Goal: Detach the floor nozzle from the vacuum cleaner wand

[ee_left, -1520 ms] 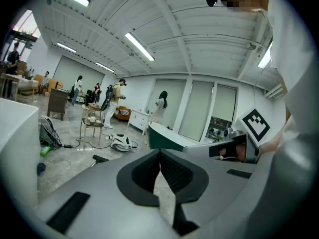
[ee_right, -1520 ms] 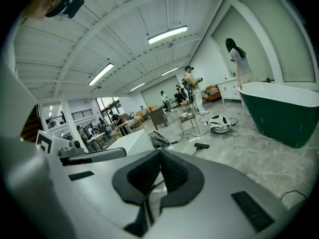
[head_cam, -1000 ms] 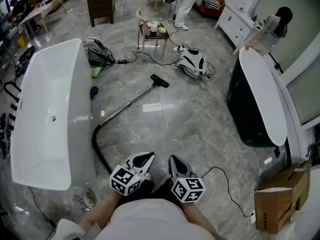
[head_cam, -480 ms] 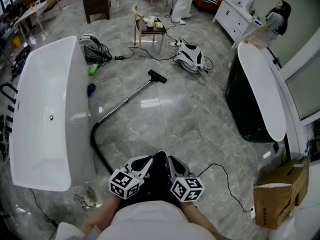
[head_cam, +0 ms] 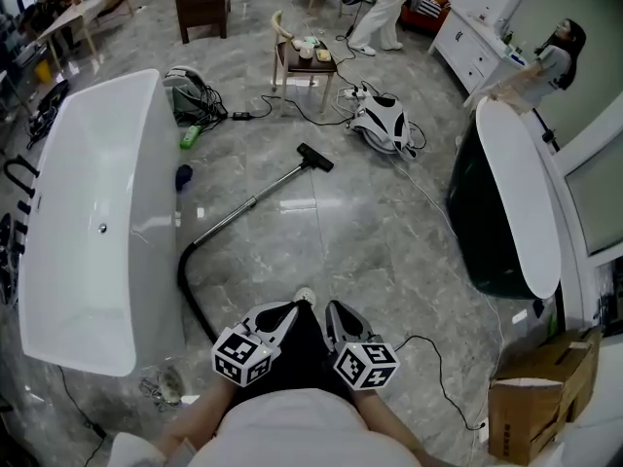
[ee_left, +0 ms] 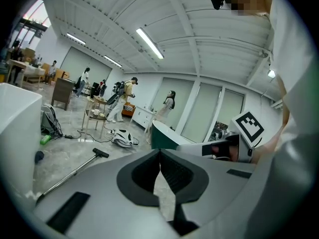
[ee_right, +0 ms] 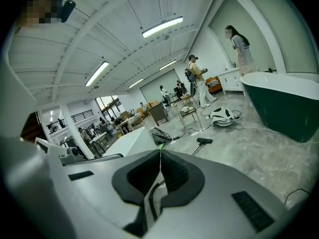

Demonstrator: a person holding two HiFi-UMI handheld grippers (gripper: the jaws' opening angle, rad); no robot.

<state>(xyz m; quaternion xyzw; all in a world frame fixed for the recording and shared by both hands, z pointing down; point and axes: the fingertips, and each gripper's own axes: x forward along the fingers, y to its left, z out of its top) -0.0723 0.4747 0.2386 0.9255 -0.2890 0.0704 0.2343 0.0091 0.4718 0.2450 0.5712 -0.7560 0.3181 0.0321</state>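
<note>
The vacuum's metal wand (head_cam: 245, 204) lies on the grey marble floor, running up-right to its black floor nozzle (head_cam: 314, 157), still attached. A black hose (head_cam: 191, 290) curves from the wand's near end towards me. The nozzle (ee_left: 100, 153) also shows in the left gripper view, and the nozzle (ee_right: 204, 141) in the right gripper view. My left gripper (head_cam: 289, 309) and right gripper (head_cam: 336, 311) are held close to my body, far short of the wand. Both are shut with nothing between their jaws.
A white bathtub (head_cam: 88, 222) stands left beside the hose. A dark green tub (head_cam: 501, 212) stands right. A white vacuum body (head_cam: 380, 123) with cables, a wooden chair (head_cam: 297, 58) and a cardboard box (head_cam: 531, 392) are around. People stand at the far end.
The whole view has shifted slightly; I have stepped forward, a shoe now showing between the grippers. Both grippers stay shut and keep their place before my body. Wand and nozzle have not moved.
</note>
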